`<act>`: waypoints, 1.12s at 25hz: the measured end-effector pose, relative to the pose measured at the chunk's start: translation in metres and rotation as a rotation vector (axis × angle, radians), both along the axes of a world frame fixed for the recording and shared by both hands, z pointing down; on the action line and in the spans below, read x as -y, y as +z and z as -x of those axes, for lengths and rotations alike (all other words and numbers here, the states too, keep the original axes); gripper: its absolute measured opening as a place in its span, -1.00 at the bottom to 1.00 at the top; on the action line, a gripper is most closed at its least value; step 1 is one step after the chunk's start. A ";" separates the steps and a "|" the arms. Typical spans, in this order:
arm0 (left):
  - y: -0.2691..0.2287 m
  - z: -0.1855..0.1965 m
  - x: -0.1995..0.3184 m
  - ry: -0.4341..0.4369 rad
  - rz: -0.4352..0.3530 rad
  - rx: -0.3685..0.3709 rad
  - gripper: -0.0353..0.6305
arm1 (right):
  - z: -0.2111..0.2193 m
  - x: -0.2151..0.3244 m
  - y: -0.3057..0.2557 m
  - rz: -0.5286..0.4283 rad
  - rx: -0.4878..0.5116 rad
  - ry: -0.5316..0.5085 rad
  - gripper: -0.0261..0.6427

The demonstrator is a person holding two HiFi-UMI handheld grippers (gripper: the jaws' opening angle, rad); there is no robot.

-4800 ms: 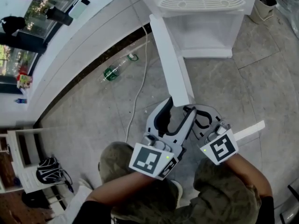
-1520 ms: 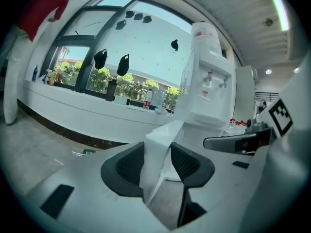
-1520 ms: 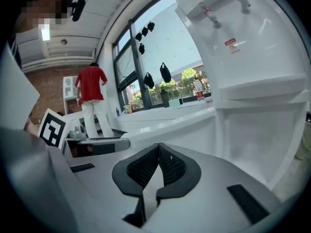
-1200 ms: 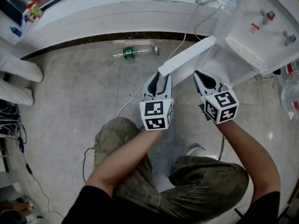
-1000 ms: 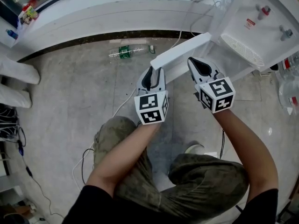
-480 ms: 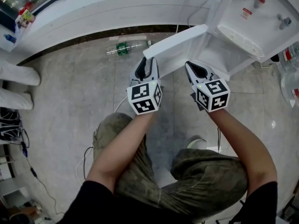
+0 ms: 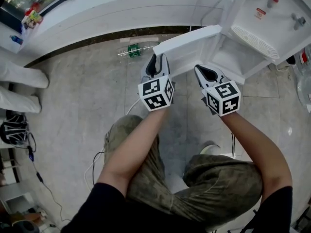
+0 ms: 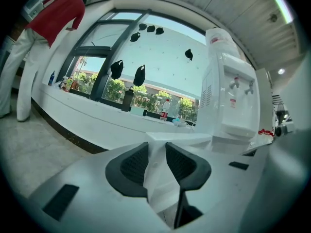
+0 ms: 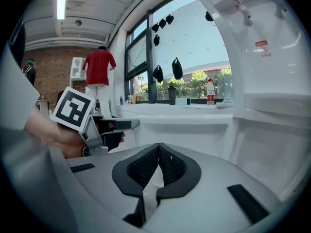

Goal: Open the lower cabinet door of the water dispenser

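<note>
The white water dispenser (image 7: 262,18) stands at the upper right, and its lower cabinet door (image 7: 187,40) is swung out to the left. My left gripper (image 7: 156,61) is at the door's free edge. In the left gripper view the door (image 8: 180,140) fills the gap between the pads of the left gripper (image 8: 156,152); the jaws have just been closing onto it. My right gripper (image 7: 205,73) is shut and empty, just in front of the open cabinet (image 7: 228,57). In the right gripper view the right gripper (image 9: 159,164) has its pads together, facing the cabinet's wall (image 9: 262,144).
A plastic bottle (image 7: 133,50) and a cable (image 7: 131,108) lie on the tiled floor left of the door. A long white ledge (image 7: 97,13) runs along the back. A person in a red shirt (image 9: 99,67) stands by the window. My knees are below the grippers.
The left gripper has stayed on the door's edge and shifted slightly along with it. The right gripper has sunk a little in front of the cabinet, still shut.
</note>
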State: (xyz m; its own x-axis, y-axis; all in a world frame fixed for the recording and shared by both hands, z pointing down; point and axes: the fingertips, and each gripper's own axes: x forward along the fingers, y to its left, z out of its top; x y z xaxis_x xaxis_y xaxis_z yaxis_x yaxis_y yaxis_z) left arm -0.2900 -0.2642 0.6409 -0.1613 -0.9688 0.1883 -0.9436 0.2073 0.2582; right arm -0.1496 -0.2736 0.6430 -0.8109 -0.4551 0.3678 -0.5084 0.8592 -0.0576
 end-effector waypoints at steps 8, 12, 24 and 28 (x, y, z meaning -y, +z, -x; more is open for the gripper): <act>-0.001 0.012 0.010 -0.020 -0.008 0.007 -0.61 | -0.007 0.013 -0.001 0.032 0.033 0.045 -0.92; 0.000 0.016 0.013 -0.032 -0.016 -0.024 -0.61 | -0.011 0.011 0.002 0.066 0.036 0.041 -0.92; 0.000 0.027 0.025 -0.036 -0.037 -0.049 -0.61 | -0.022 0.031 -0.002 0.094 0.073 0.119 -0.92; 0.000 0.028 0.026 -0.036 -0.037 -0.040 -0.61 | -0.018 0.030 -0.003 0.091 0.075 0.114 -0.92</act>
